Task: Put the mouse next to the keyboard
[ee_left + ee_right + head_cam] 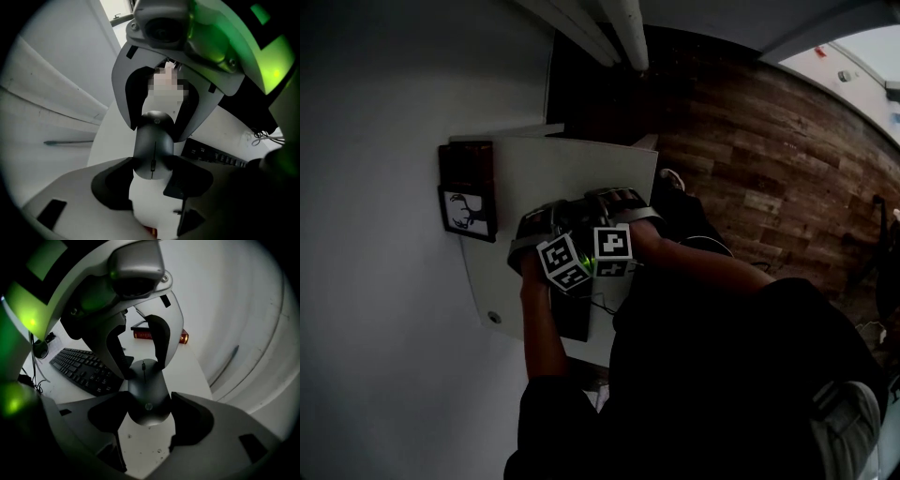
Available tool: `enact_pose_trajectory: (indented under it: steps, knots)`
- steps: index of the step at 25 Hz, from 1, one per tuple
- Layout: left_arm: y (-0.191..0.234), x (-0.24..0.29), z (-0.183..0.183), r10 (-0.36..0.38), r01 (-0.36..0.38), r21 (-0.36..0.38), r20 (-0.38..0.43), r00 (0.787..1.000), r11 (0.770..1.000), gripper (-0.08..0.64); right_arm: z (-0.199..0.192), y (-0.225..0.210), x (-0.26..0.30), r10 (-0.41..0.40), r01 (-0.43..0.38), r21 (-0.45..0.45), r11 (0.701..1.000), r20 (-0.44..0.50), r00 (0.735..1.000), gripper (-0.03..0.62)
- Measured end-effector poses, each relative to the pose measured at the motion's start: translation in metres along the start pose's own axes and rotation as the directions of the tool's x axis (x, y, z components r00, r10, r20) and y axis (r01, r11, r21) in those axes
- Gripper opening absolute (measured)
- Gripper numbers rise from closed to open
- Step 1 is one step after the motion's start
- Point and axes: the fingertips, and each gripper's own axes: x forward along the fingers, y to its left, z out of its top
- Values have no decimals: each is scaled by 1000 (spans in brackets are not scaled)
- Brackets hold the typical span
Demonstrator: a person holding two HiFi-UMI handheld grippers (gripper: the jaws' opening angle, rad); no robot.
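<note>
The left gripper (pixel 151 183) and right gripper (pixel 150 417) both clamp the black mouse (pixel 147 397) from opposite ends, jaws wide, seemingly to steady it over the counter (pixel 145 453), near the keyboard (pixel 77 365).

This looks like an office or home-office work corner. A plain white desk (pixel 581 169) stands against a bare white wall (pixel 375 281) on a wood-plank floor (pixel 750 159). On it are a black computer keyboard (pixel 79 366) with a black computer mouse (pixel 147 394) nearby, thin cables (pixel 262 137) by one edge, and a red book (pixel 161 336) at the wall-side edge.
</note>
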Motion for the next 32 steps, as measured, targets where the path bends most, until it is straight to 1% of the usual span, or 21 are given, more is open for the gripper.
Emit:
enact_pose_trajectory:
  steps: [3,5,7,11,13,15,17,19,23,25,27,28,30,32]
  knots:
    - [3,10,-2,-36,36,68,-9,999,997,264,-7,-1,10,-6,7,68,998,-23,1000,304]
    - [5,17,-2,-52,53,112,-12,999,992,264,-11,-1,14,0,3,115,993,-21,1000,304]
    - [7,22,-1,-52,53,151,-13,999,987,264,-12,-3,17,5,-3,149,989,-8,1000,301]
    - [14,32,0,-40,44,215,-21,999,976,264,-12,-9,17,-2,1,183,983,9,1000,294]
    - [17,35,-1,-32,37,251,-25,999,967,264,-9,-11,16,-2,-3,208,978,25,1000,281]
    - [18,36,-2,-34,39,264,-25,999,964,264,-10,-12,17,2,-6,223,975,15,1000,281]
    - [19,36,-2,-28,34,261,-27,999,965,264,-9,-13,16,6,-12,226,974,28,1000,281]
    - [21,35,-1,-9,18,240,-36,999,971,267,-7,-15,15,8,-17,221,975,40,999,281]
    - [23,33,-3,63,-52,182,-54,997,982,269,-10,-15,17,31,-38,212,977,37,999,281]
    - [27,31,-9,128,-117,156,-67,989,981,270,-10,-15,18,38,-49,233,971,48,998,282]
    - [36,30,-13,199,-187,124,-84,976,974,268,-10,-20,22,37,-51,258,965,60,998,282]
    - [40,29,-13,223,-213,111,-92,970,971,268,-10,-24,23,30,-46,265,963,65,997,284]
    - [40,28,-14,251,-242,93,-105,962,966,265,-9,-28,22,14,-33,268,963,71,997,284]
    - [35,21,-16,271,-265,63,-118,955,962,208,-10,-27,20,11,-27,254,967,66,998,284]
